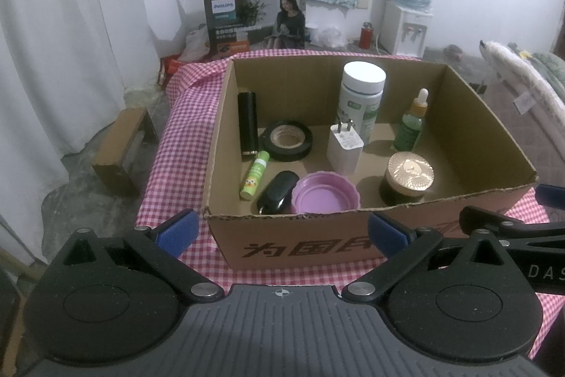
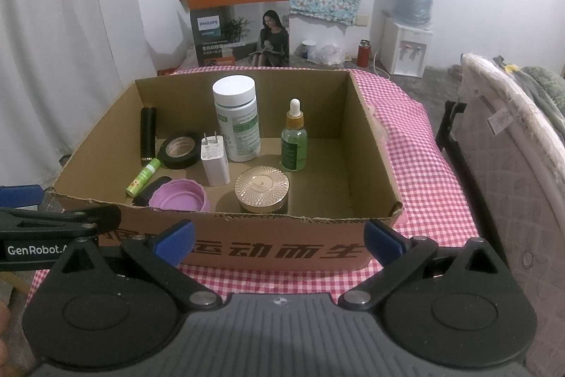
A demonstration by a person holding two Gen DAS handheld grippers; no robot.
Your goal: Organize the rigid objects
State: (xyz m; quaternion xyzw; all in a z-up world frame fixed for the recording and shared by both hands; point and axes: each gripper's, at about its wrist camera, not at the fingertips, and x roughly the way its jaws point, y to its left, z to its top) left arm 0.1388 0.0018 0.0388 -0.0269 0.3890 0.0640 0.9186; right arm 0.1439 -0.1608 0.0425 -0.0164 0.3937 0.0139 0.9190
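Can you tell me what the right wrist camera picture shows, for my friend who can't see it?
An open cardboard box sits on a pink checked cloth, holding a white-capped bottle, a green dropper bottle, a gold-lidded jar, a white charger, black tape and a purple lid. The right tongs wait open and empty before it.

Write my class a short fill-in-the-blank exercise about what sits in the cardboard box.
1. The dropper bottle holds a ____ liquid.
2. The white charger stands with its prongs pointing ____.
3. The roll of tape is ____ in colour.
4. Both the left gripper and the right gripper are ____ and hold nothing.

Missing words: green; up; black; open
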